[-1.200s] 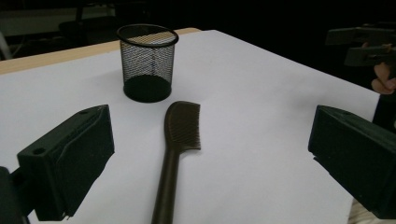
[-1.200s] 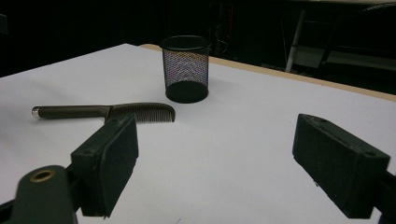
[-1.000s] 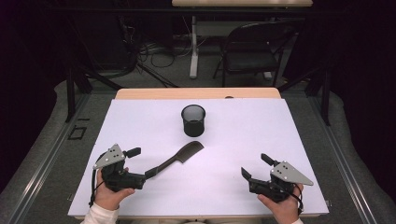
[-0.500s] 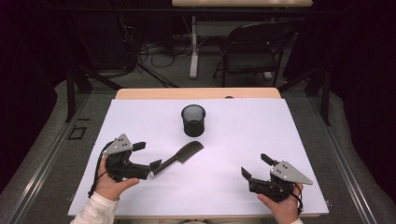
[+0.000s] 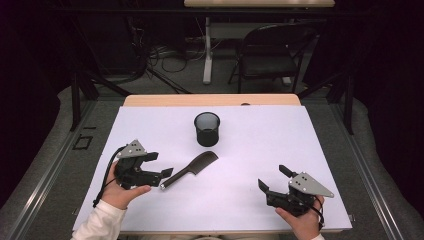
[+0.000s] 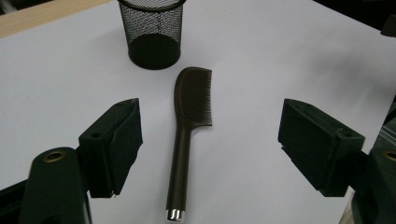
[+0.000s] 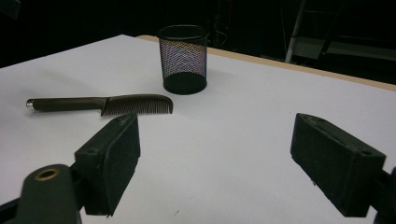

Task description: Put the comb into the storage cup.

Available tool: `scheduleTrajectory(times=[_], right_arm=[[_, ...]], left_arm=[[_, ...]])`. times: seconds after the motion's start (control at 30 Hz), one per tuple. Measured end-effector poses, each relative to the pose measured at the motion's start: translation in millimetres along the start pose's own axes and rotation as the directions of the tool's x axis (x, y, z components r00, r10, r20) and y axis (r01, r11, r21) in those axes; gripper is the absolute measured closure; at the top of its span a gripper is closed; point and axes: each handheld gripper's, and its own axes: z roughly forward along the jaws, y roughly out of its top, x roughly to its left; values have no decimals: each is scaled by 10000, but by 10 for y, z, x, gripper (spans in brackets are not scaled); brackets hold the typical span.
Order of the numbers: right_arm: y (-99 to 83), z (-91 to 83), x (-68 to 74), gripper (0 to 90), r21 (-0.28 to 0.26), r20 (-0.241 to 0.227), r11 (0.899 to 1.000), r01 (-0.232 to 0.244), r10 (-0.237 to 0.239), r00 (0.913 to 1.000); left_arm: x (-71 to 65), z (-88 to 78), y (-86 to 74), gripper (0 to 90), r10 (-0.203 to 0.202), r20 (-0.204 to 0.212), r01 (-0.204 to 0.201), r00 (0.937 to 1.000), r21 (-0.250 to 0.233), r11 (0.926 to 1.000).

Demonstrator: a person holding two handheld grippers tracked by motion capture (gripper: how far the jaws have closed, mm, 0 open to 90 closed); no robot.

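White table sheet (image 5: pixel 310 150): my left gripper (image 5: pixel 162 174), jaws unclenched but just narrowing around nothing, lines up on the comb (image 5: pixel 192 167) lying flat near the mesh cup (image 5: pixel 207 128), ready to grasp; right gripper (image 5: pixel 271 178) idle, released.

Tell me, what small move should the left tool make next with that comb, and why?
Probably ease the left tool forward and down over the comb's handle. Its jaws have just been closing, yet they stand apart, touching nothing; the comb lies flat on the table, handle end toward the tool, short of the pads.
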Motion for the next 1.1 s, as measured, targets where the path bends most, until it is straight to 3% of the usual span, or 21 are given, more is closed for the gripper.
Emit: scheduleTrajectory(times=[0.5,0.63,0.7,0.87,1.1], right_arm=[[-11,5,-22,167,71,11,10000,-26,26,10000],[-15,11,-13,168,100,-17,9999,-69,69,10000],[-16,14,-12,168,112,-22,9999,-26,26,10000],[-20,19,-14,171,140,-39,9999,-17,18,10000],[-24,24,-13,172,142,-63,9999,-45,46,10000]], left_arm=[[127,-22,35,357,-644,13,643,9979,159,9978],[166,-7,52,379,-1010,185,1006,9947,193,9947],[181,1,62,402,-995,325,987,9945,254,9948],[201,49,91,420,-1010,232,998,9946,491,9938],[201,156,133,393,-821,85,805,9966,1188,9897]])
